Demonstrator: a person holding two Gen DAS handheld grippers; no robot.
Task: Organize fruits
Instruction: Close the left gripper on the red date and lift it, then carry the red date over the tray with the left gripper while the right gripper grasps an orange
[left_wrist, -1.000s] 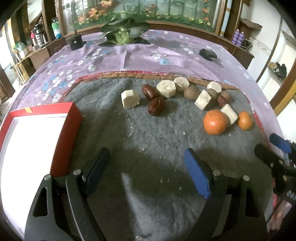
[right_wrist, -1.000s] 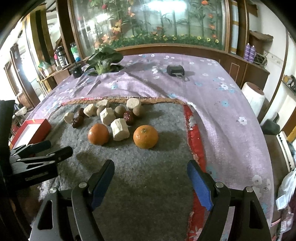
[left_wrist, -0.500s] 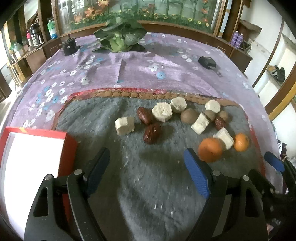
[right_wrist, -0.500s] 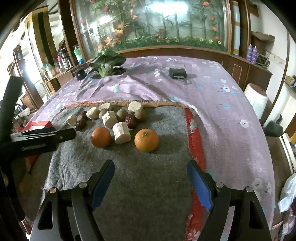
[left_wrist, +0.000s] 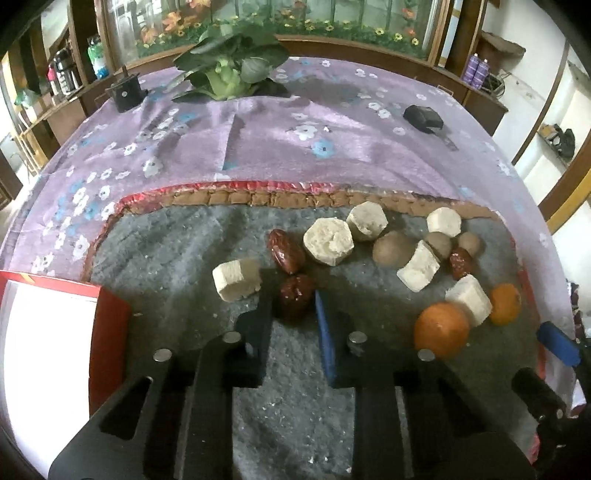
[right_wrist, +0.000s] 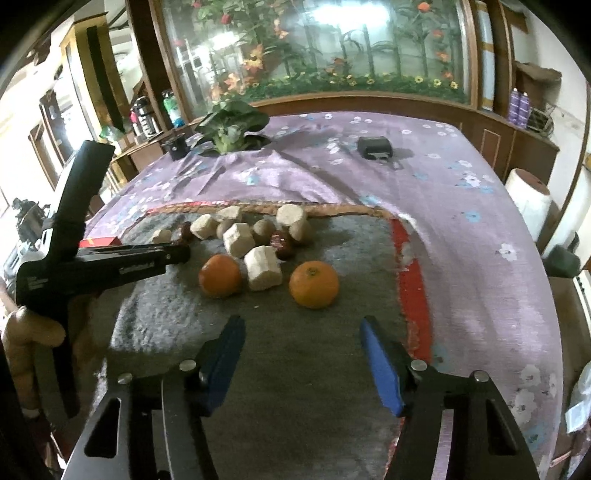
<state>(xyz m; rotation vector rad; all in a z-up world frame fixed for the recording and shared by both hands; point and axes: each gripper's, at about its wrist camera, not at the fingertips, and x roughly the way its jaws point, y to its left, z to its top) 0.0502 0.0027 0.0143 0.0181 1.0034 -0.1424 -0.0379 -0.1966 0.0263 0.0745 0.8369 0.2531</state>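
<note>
Left of the grey mat (left_wrist: 177, 258) sits a red box (left_wrist: 110, 332). On mat: left gripper (left_wrist: 293, 310), jaws just closed, pinches a red date (left_wrist: 295, 299) w/ pale chunk (left_wrist: 236, 278) beside it. Further right, right gripper (right_wrist: 303, 354), jaws narrowing but still apart, nothing between, near side of an orange (right_wrist: 314, 284).

Left gripper (left_wrist: 293, 301) jaws (closing) around red date (left_wrist: 295, 300)

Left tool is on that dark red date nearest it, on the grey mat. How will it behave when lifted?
The date is small and wrinkled, so probably light and somewhat soft; a hard squeeze may dent it. Its oval shape sits between the left tool's narrowed jaws, which have just been closing, so it could twist or slip out endwise. If dropped, the fuzzy grey mat should stop it from rolling far.
</note>
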